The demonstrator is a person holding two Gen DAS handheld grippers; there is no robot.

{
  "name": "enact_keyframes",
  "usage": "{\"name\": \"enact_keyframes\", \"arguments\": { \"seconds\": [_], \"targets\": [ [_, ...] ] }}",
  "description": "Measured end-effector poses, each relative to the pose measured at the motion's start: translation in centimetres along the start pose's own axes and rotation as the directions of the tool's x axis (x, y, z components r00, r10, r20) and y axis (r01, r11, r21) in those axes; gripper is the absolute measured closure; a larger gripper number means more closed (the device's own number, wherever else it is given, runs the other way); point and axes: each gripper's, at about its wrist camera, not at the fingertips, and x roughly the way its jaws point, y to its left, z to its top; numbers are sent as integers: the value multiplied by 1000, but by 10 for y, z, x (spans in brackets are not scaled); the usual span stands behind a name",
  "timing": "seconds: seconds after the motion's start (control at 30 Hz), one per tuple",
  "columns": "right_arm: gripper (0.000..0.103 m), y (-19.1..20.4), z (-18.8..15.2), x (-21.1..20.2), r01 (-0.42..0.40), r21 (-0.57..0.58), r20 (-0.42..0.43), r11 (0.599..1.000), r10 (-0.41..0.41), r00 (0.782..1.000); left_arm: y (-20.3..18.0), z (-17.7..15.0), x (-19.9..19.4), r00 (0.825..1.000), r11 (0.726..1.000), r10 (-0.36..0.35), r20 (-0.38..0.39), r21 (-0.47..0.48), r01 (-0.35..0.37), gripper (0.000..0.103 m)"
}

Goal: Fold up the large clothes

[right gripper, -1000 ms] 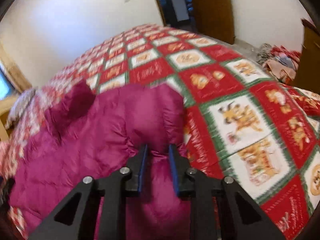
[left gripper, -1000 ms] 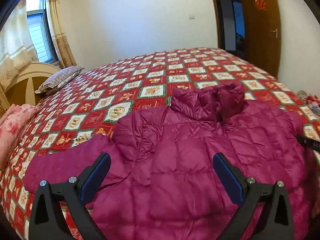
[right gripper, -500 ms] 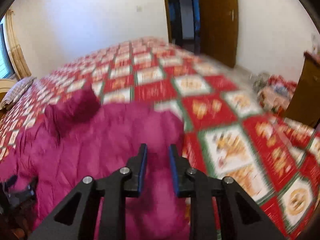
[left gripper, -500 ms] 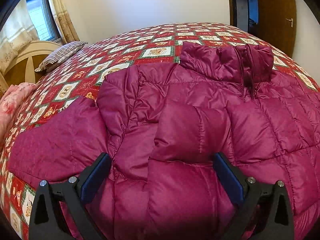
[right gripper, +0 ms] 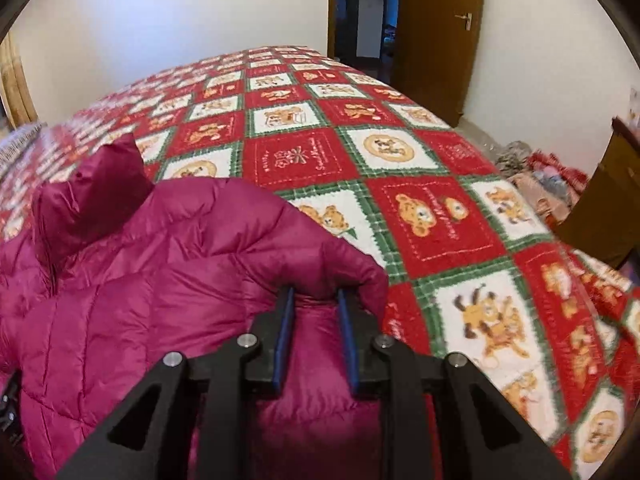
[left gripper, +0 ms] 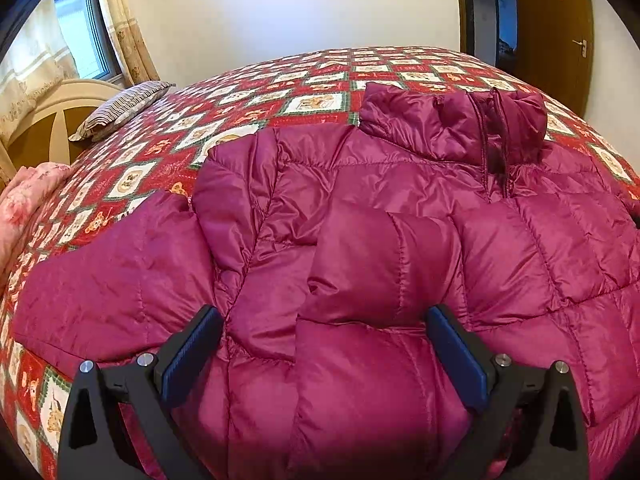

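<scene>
Patchwork bedspread point(left gripper: 312, 80) under one magenta puffer jacket point(left gripper: 360, 240), left claw point(left gripper: 324, 344) released, right claw point(right gripper: 316, 320) clenched on its sleeve.

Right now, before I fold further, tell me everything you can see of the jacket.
The jacket is a magenta quilted puffer of shiny fabric, lying front up on the patterned bedspread. Its zip is closed up to a standing collar. One sleeve lies out to the side; another is folded across the chest. The right gripper pinches a fold at its edge, and the left gripper sits open over the body.
</scene>
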Motion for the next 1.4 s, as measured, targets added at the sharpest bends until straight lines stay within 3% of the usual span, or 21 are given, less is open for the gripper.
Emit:
{"name": "enact_keyframes", "arguments": {
  "seconds": [0.07, 0.1, 0.23, 0.37, 0.97, 1.07, 1.17, 1.23, 1.3, 1.4],
  "targets": [
    [77, -2, -2, -17, -19, 27, 38, 999, 18, 999, 0, 0, 0, 1000, 1000, -2, -1, -2, 2, 1],
    [76, -4, -7, -32, -66, 40, 59, 997, 64, 996, 0, 0, 1, 1000, 1000, -3, -1, -3, 3, 1],
    [59, 6, -35, -57, -93, -40, 61, 995, 95, 994, 1, 0, 1, 1000, 1000, -4, 0, -4, 4, 1],
    [58, 15, -61, -38, -71, -109, 30, 992, 74, 997, 1, 0, 1, 1000, 1000, -6, 1, -5, 6, 1],
    [51, 6, -65, -36, -102, -51, 77, 994, 106, 991, 16, -9, -7, 996, 993, -85, -20, -85, 83, 1],
    [50, 7, -65, -36, -98, -49, 78, 994, 101, 992, 38, -16, -28, 994, 984, -111, 4, -142, 110, 1],
    [49, 6, -65, -36, -101, -44, 79, 994, 104, 991, 88, -21, -56, 994, 971, -28, 103, -232, 51, 1],
    [49, 6, -65, -36, -102, -42, 79, 994, 105, 991, 130, -20, -64, 988, 949, 85, 127, -313, -42, 1],
    [48, 6, -65, -36, -100, -44, 79, 994, 103, 992, 181, -20, -64, 973, 896, 206, 105, -420, -144, 1],
    [48, 5, -65, -35, -100, -43, 79, 994, 103, 991, 256, -25, -48, 952, 784, 306, -21, -562, -265, 1]
  ]
}}
